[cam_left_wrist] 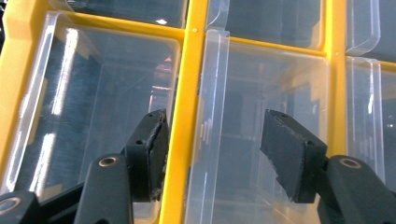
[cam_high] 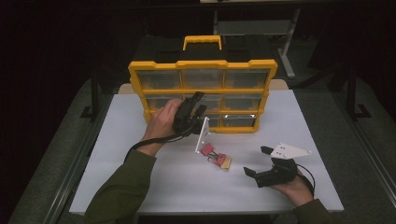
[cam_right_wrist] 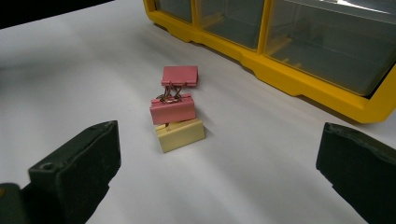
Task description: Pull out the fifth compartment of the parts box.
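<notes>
A yellow organizer case (cam_high: pixel 204 88) with clear drawers stands upright at the back of the white table (cam_high: pixel 121 154). My left gripper (cam_high: pixel 201 102) is held up against its middle row. In the left gripper view it (cam_left_wrist: pixel 217 149) is open, its jaws on either side of a clear drawer's raised front edge (cam_left_wrist: pixel 212 116) beside a yellow divider (cam_left_wrist: pixel 187 116). My right gripper (cam_high: pixel 256 160) rests open near the front right. It (cam_right_wrist: pixel 219 172) faces two pink binder clips (cam_right_wrist: pixel 172 108) and a yellow one (cam_right_wrist: pixel 180 134), which also lie mid-table (cam_high: pixel 215 156).
The organizer's yellow carry handle (cam_high: pixel 201 41) points to the back. The case's lower frame (cam_right_wrist: pixel 299 70) runs close behind the clips. A metal table leg (cam_high: pixel 287 51) stands on the dark floor beyond. Bare white tabletop stretches left of the clips.
</notes>
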Demonstrator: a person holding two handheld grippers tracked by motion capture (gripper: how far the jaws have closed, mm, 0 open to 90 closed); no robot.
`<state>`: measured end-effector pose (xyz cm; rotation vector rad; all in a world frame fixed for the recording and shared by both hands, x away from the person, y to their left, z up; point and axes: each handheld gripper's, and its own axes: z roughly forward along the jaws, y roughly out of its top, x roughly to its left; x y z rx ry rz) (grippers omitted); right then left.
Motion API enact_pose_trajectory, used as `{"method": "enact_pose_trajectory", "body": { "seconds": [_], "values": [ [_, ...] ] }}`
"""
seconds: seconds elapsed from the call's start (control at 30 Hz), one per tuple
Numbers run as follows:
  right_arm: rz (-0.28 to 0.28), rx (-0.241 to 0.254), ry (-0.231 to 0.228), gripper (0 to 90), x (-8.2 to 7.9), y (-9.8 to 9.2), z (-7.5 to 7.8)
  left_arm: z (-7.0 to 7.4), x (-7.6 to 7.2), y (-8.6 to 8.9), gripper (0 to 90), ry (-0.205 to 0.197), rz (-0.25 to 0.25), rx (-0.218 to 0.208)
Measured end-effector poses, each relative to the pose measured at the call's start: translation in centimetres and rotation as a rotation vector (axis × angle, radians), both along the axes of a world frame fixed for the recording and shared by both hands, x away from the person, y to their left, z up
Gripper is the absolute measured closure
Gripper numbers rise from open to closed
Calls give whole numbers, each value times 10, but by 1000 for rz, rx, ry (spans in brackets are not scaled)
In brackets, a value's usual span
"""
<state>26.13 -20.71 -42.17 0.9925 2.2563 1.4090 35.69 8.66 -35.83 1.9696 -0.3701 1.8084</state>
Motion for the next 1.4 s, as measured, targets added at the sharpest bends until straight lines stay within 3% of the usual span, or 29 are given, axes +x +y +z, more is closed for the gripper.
{"method": "enact_pose_trajectory", "body": {
  "seconds": [0.07, 0.13, 0.2, 0.5, 0.6, 0.73, 1.03, 1.13, 1.4],
  "values": [
    [0, 0, 0, 0, 0, 0, 0, 0, 0, 0, 455, 1, 1, 4],
    [1, -1, 1, 0, 0, 0, 0, 1, 0, 0, 504, -1, 28, 36],
    [0, 0, -1, 0, 0, 0, 0, -1, 2, -1, 522, 7, 14, 11],
    [1, 0, -1, 0, 0, 0, 0, -1, 2, -2, 605, 21, 22, 21],
    [0, 2, 0, 0, 0, 0, 0, -1, 3, -2, 616, 20, 15, 8],
    [1, 2, 1, 0, 0, 0, 0, 3, 2, -1, 645, 15, 30, 37],
    [1, 2, -4, 0, 0, 0, 0, 5, 2, -2, 687, 7, 33, 45],
    [3, 3, -2, 0, 0, -1, 0, 5, 3, -3, 700, 6, 20, 20],
    [3, 4, -2, 0, 0, -1, 0, 7, 2, -4, 724, 1, 31, 33]
  ]
}}
